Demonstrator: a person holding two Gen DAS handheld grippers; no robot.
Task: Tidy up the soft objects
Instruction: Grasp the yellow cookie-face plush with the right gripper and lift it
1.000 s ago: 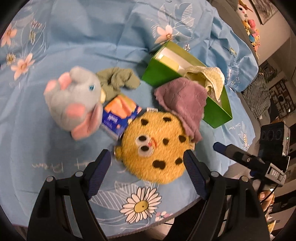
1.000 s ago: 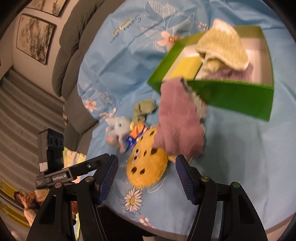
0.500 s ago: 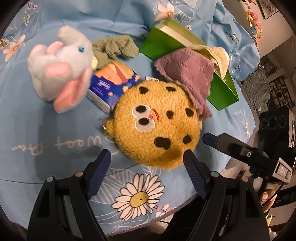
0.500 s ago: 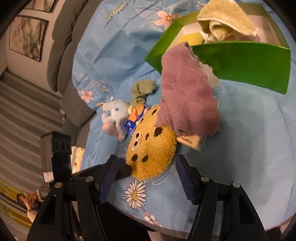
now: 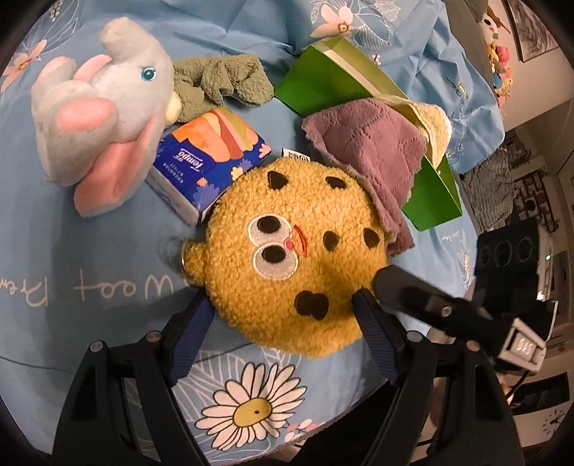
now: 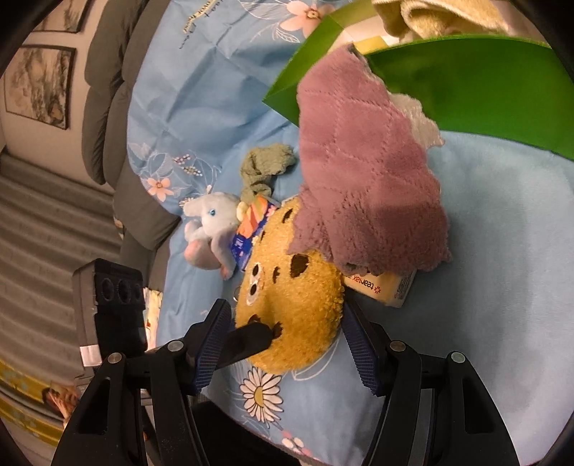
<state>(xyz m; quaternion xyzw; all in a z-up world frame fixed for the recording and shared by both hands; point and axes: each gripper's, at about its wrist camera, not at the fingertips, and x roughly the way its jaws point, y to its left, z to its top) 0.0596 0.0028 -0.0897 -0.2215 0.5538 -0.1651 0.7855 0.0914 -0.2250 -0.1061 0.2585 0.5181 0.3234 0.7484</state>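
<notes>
A round yellow cookie plush [image 5: 287, 258] with black spots lies on the blue floral cloth [image 5: 89, 251]. My left gripper [image 5: 283, 333] is open with its jaws on both sides of the plush's near edge. My right gripper [image 6: 283, 340] is open too, its jaws around the same plush [image 6: 297, 319] from the other side. A purple towel [image 5: 369, 150] drapes from the green box [image 5: 333, 82] onto the plush. A grey elephant plush [image 5: 104, 107] and a green cloth [image 5: 222, 82] lie to the left. A yellow towel [image 6: 437, 18] sits in the box.
A blue tissue pack [image 5: 208, 165] lies between the elephant and the cookie plush. A yellow tissue pack [image 6: 384, 286] sits under the purple towel. The table's front edge is close behind a daisy print [image 5: 251, 408]. A sofa [image 6: 107, 107] stands beyond the table.
Both grippers have moved in toward the cookie plush, which now sits between each pair of open jaws. The right gripper's finger now reaches the plush in the left wrist view.
</notes>
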